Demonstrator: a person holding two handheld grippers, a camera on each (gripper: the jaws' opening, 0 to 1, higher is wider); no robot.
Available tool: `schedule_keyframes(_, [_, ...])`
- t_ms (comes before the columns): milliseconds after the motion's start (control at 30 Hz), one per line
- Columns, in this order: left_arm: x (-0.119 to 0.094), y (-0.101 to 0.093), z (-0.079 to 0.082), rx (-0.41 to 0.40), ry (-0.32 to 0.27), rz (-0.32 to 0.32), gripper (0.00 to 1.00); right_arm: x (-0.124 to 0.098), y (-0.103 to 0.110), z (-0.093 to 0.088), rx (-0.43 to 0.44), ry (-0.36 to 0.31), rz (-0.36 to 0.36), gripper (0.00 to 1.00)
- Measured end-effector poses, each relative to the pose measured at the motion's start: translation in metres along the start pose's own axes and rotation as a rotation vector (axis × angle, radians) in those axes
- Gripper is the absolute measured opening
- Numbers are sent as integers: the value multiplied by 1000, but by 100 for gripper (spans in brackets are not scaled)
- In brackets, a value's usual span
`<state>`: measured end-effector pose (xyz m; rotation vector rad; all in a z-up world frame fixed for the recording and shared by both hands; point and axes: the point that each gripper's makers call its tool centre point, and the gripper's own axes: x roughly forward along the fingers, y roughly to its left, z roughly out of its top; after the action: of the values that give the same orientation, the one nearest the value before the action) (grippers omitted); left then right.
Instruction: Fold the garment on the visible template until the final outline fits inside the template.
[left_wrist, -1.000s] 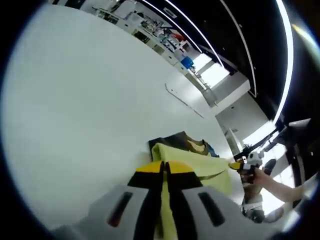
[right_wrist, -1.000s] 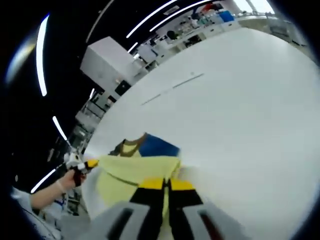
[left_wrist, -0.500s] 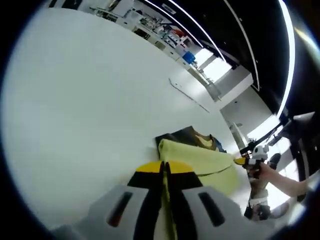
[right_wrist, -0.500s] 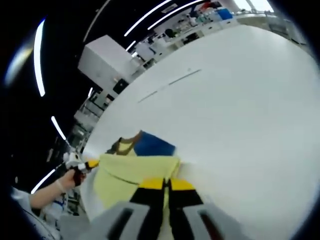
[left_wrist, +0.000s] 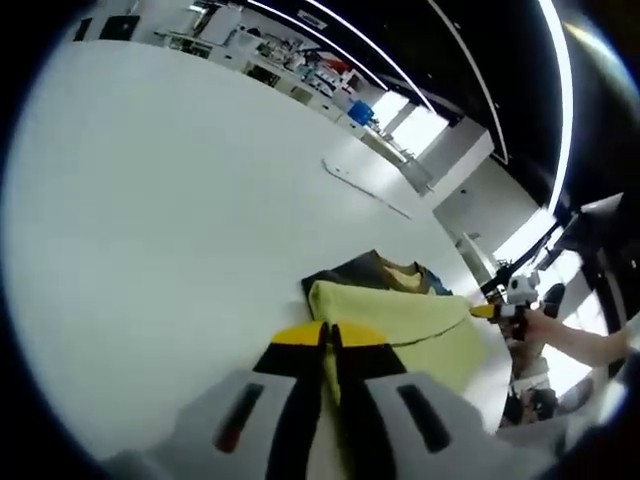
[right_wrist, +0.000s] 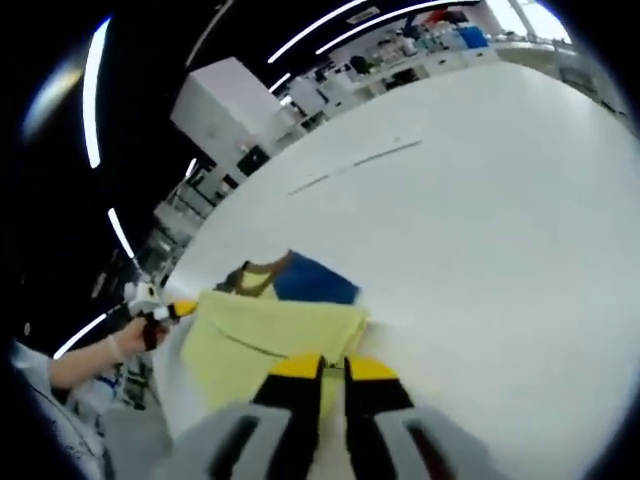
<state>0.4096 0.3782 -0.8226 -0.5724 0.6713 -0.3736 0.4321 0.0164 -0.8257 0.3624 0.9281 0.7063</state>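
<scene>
Our garment (left_wrist: 400, 318) on the table (left_wrist: 150, 200), template (right_wrist: 315, 282) under its far edge, our grippers at opposite corners (left_wrist: 327, 352) (right_wrist: 333, 372)

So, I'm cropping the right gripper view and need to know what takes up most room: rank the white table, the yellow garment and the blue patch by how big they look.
1. white table, far the largest.
2. yellow garment.
3. blue patch, smallest, partly covered by the garment.

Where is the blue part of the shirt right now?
In the right gripper view the blue part lies on the white table, peeking out just past the far edge of the yellow garment, beside the collar.
</scene>
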Motion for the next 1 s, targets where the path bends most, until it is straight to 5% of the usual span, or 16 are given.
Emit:
schedule_keyframes(200, [-2,-5,2,47,-14,-26,17,1,3,-2,-88,1,9,31])
schedule_keyframes(667, [-4,-27,-17,341,58,-85,65,5,18,-4,-241,-10,49,76])
schedule_keyframes(1000, [-5,-45,-25,407,93,-157,79,2,42,-15,-308,-16,94,96])
